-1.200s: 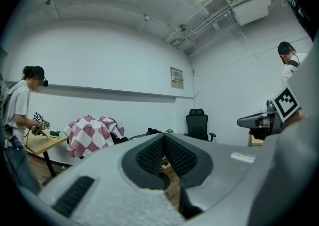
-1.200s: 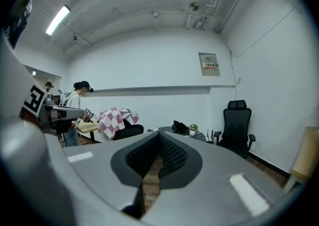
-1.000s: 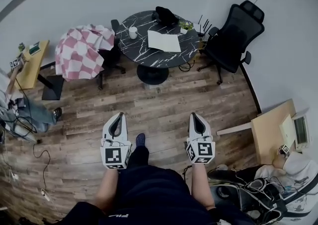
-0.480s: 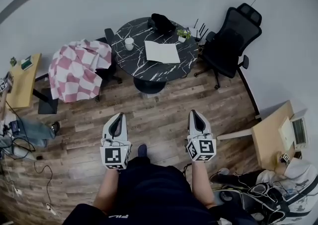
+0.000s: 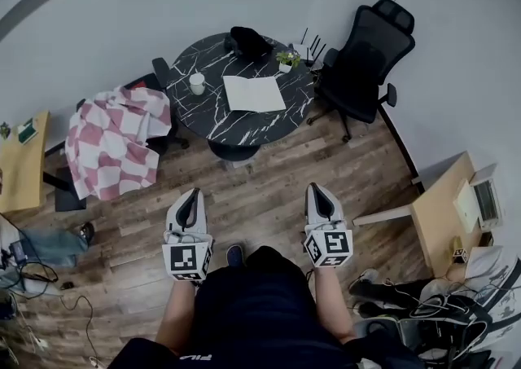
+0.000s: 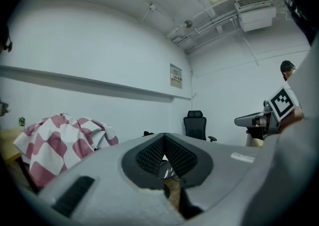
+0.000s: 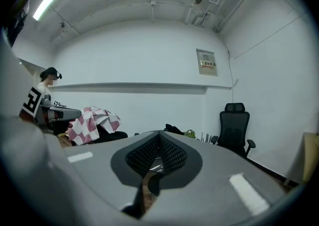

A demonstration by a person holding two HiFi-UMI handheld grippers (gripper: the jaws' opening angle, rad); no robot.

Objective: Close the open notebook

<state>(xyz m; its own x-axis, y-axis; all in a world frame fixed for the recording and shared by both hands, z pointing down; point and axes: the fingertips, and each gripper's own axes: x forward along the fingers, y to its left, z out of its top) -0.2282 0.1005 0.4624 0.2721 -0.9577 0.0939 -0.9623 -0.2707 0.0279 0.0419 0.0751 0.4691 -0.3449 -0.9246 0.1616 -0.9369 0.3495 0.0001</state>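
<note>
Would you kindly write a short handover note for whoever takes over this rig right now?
Left gripper: shut, empty, held low in front of the body.
Right gripper: shut, empty, level with the left one.
Notebook: lying open on the round black marble table, white cup to its left; well ahead of both grippers.
Done: nothing, notebook untouched.
Left: walk to the table, take one side of the notebook and fold it shut.

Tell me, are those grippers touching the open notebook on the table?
Apart. In the head view the left gripper and right gripper hang over wooden floor, while the notebook lies on the round table farther ahead.
</note>
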